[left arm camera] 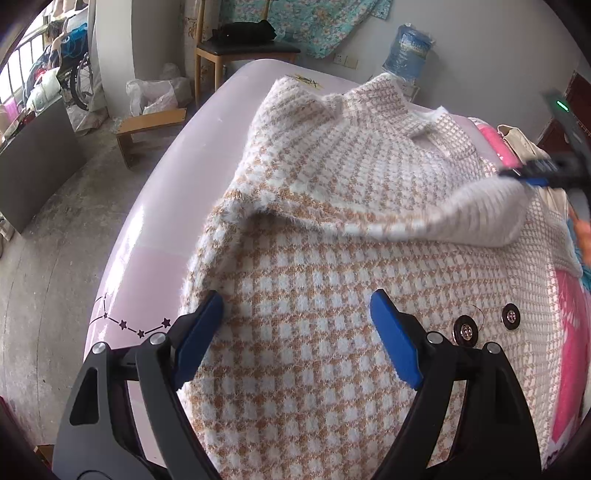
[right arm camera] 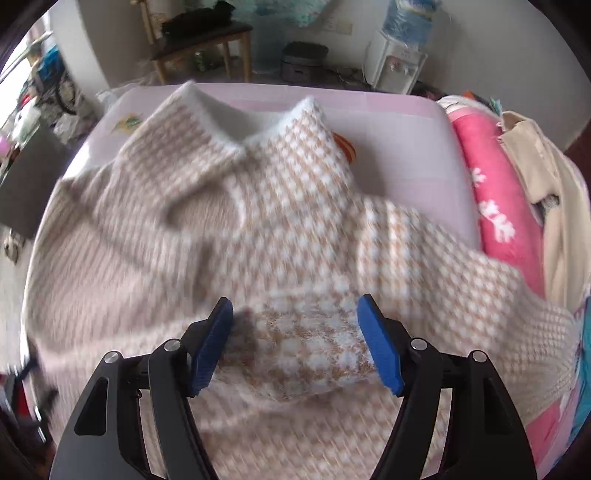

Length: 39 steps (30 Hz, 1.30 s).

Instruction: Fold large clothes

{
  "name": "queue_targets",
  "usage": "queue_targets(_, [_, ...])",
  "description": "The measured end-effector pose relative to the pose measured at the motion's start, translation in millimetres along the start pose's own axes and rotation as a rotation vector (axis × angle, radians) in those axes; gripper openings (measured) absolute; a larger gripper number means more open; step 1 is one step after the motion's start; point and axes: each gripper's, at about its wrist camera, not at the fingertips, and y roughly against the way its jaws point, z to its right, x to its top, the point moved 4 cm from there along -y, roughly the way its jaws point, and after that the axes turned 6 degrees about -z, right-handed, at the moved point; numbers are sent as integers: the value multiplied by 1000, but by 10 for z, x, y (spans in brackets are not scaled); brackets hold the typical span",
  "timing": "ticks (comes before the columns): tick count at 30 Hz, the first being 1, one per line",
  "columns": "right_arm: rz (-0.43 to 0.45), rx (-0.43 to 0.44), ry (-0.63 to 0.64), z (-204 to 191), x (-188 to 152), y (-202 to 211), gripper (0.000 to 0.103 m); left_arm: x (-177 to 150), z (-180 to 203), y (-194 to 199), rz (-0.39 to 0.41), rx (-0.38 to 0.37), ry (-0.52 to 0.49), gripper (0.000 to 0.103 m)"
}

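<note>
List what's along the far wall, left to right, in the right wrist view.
Wooden chair with black clothing on it → dark box on the floor → water dispenser topped by its blue bottle.

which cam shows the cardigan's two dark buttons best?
Left wrist view: both dark buttons are sharp on the checked cardigan, just right of the left gripper. The right wrist view is motion-blurred and shows the cardigan but no buttons.
</note>
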Motion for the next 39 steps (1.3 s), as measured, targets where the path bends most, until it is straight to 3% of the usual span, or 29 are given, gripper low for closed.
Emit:
queue_targets(5, [-20,107,-47,112,-1009,312,69,14,-43,15,-3,-44,28,78])
queue_targets(8, [-64,300,-149,234,-1355,307,69,7,-34,11,1,-42,24,78])
queue_targets(11, [-21,496,-276,453,-1393,368,69,7,-22,11,1,-36,22,78])
queue_targets(14, [52,557,-401,699,-1280,419,69,9,-31,37,7,-46,33,78])
queue_targets(16, [87,553,-427,773,-1146,401,69,13,-43,72,12,-46,33,78])
queue_targets(19, [46,547,-479,802,-969,193,68,49,-64,177,49,-46,38,78])
queue_targets(24, [-28,463,-501,791,-854,-164,63,269,-121,466,155,-85,66,78])
queue_targets(28, [-38,458,-449,659,-884,-212,59,558,-137,332,137,-32,69,77])
queue_targets(32, [-35,463,-482,750,-882,-254,41,780,-164,-8,82,64,46,64])
queue_targets(35, [-31,477,-475,804,-849,-261,35,868,-192,-180,49,111,31,43])
queue_targets(36, [-32,475,-465,810,-841,-249,33,876,-206,-205,43,115,28,35])
queue_targets(39, [-21,493,-416,734,-850,-154,25,855,-215,-230,37,109,27,24])
